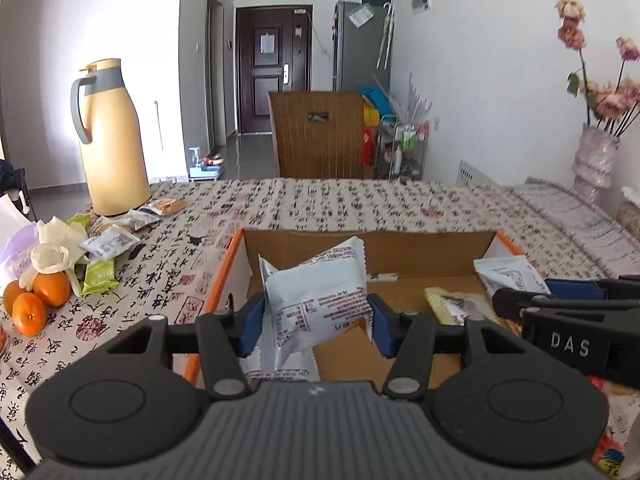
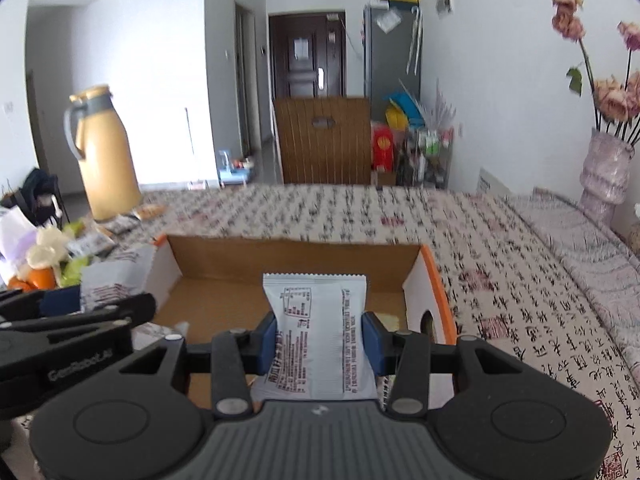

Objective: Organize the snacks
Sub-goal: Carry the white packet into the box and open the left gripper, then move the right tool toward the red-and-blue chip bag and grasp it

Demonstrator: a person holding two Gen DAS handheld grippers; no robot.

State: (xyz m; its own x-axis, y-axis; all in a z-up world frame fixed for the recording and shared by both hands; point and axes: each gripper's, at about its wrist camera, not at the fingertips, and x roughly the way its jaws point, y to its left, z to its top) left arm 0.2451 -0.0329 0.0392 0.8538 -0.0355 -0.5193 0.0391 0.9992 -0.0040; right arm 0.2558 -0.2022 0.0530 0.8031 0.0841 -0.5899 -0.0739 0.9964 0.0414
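Note:
My left gripper [image 1: 316,308] is shut on a white snack packet [image 1: 320,292], held tilted over the left part of an open cardboard box with an orange rim [image 1: 224,276]. My right gripper [image 2: 320,328] is shut on a second white packet [image 2: 316,316], held upright above the same box [image 2: 436,280]. Each gripper shows at the edge of the other's view: the right gripper [image 1: 532,294] with its packet [image 1: 508,276], the left gripper [image 2: 100,300] with its packet [image 2: 116,276]. A yellowish packet [image 1: 448,304] lies on the box floor.
Loose snack packets [image 1: 112,240], oranges [image 1: 36,300] and a yellow thermos jug [image 1: 112,140] stand at the table's left. A vase of dried flowers [image 1: 596,156] is at the far right. A wooden chair back [image 1: 316,132] rises behind the patterned tablecloth [image 1: 360,204].

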